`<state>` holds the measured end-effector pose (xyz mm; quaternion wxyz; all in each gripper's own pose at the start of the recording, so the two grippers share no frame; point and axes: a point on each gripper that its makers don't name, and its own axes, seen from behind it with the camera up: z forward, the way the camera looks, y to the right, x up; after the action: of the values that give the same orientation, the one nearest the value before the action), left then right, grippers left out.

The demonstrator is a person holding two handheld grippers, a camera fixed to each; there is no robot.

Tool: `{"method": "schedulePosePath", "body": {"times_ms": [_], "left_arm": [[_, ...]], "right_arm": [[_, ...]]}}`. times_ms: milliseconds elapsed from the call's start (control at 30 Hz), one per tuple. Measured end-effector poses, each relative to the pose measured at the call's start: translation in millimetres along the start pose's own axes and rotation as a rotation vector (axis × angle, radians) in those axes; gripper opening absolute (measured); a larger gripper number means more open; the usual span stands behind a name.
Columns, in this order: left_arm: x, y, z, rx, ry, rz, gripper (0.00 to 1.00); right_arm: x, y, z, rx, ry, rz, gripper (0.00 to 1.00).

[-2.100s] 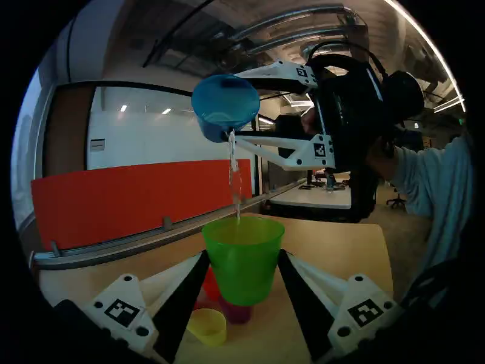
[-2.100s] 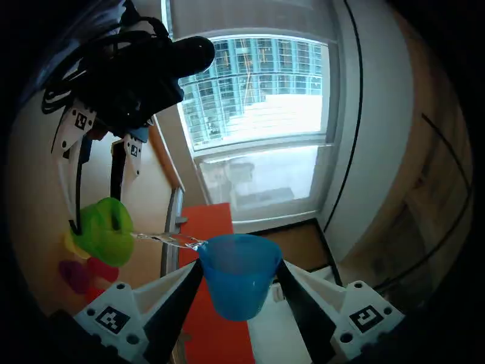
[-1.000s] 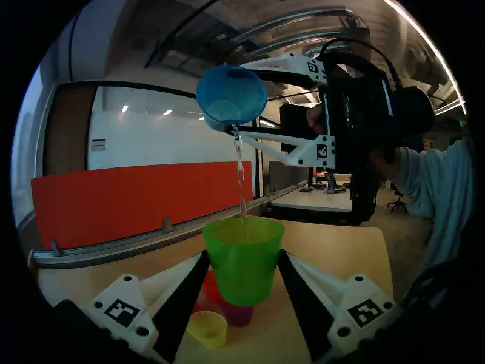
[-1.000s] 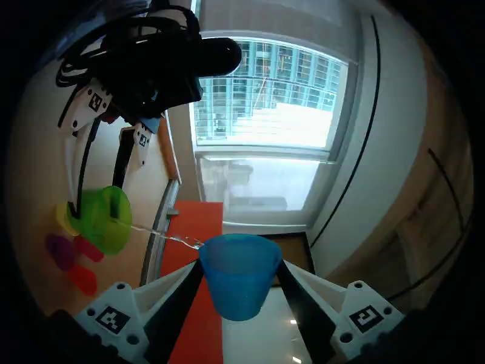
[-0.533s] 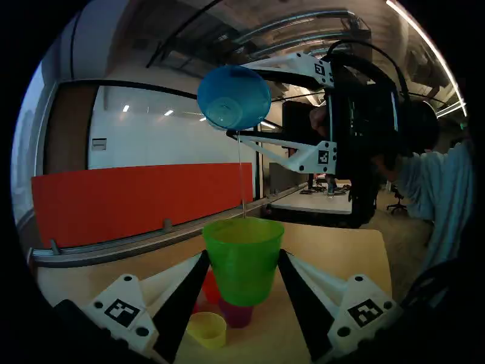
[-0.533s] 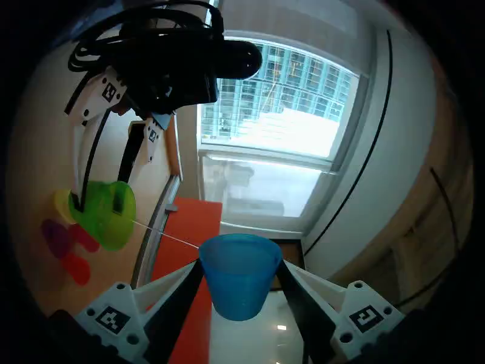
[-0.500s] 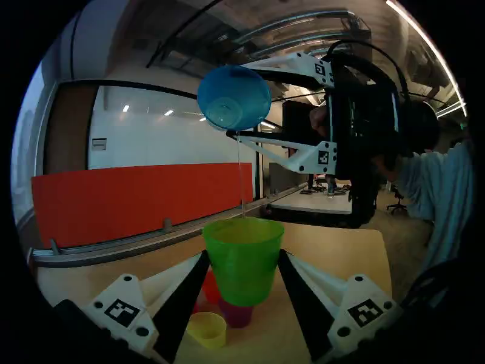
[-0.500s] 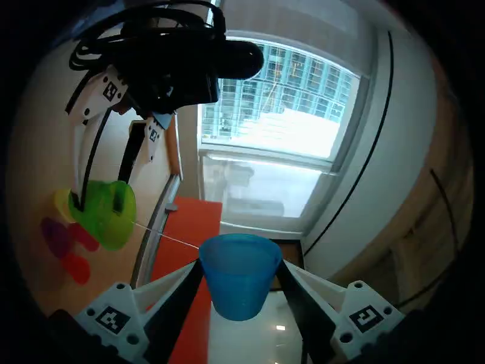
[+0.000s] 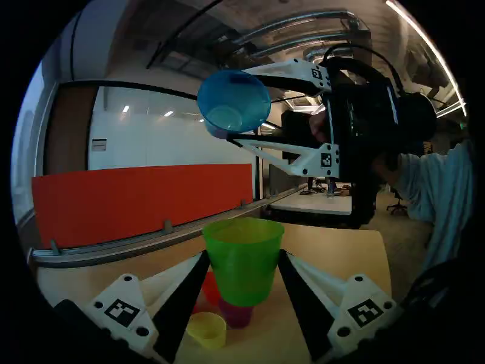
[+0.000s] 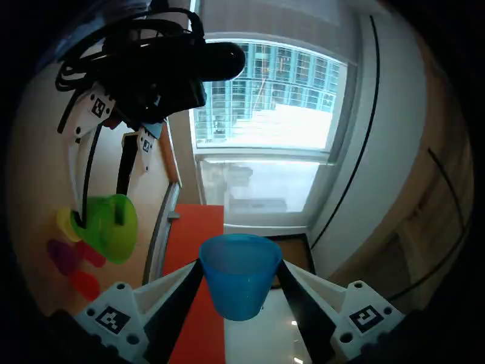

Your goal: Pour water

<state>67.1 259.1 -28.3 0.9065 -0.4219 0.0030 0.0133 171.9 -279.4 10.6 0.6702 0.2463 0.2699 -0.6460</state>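
In the left gripper view my left gripper is shut on a green cup, held upright above the wooden table. Above it the right gripper holds a blue cup tipped on its side, mouth towards me, with no water running from it. In the right gripper view my right gripper is shut on the blue cup. Off to the left there, the left gripper holds the green cup.
Small yellow, purple and red cups stand on the table under the green cup. An orange partition panel runs along the table's far edge. A person's sleeve is at the right. A big window shows beyond the blue cup.
The thin stream of water from the blue cup into the green cup has stopped. The blue cup has tilted back a little. The green cup has stayed still.
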Motion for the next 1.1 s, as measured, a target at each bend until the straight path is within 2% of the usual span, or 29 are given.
{"method": "schedulePosePath", "body": {"times_ms": [233, 433, 633, 967, 1100], "left_arm": [[-0.1, 1.4, -0.8, -0.002, -0.001, 0.006, 0.82], [1.0, 0.6, -0.9, 0.0, -0.001, 0.008, 0.82], [1.6, -0.7, -1.3, 0.003, -0.003, 0.01, 0.82], [3.8, -3.1, -2.6, 0.009, -0.002, 0.012, 0.82], [3.0, -3.4, -4.3, 0.012, -0.005, 0.013, 0.82]], "right_arm": [[-4.8, -5.6, -4.7, 0.002, -0.007, 0.176, 0.9], [-2.7, -11.6, -11.5, 0.003, -0.011, 0.374, 0.89], [3.3, -17.6, -20.3, 0.005, -0.006, 0.631, 0.89], [3.1, -15.7, -32.1, 0.027, 0.001, 1.132, 0.89], [-4.4, -15.5, -35.7, 0.035, 0.003, 1.256, 0.89]]}}
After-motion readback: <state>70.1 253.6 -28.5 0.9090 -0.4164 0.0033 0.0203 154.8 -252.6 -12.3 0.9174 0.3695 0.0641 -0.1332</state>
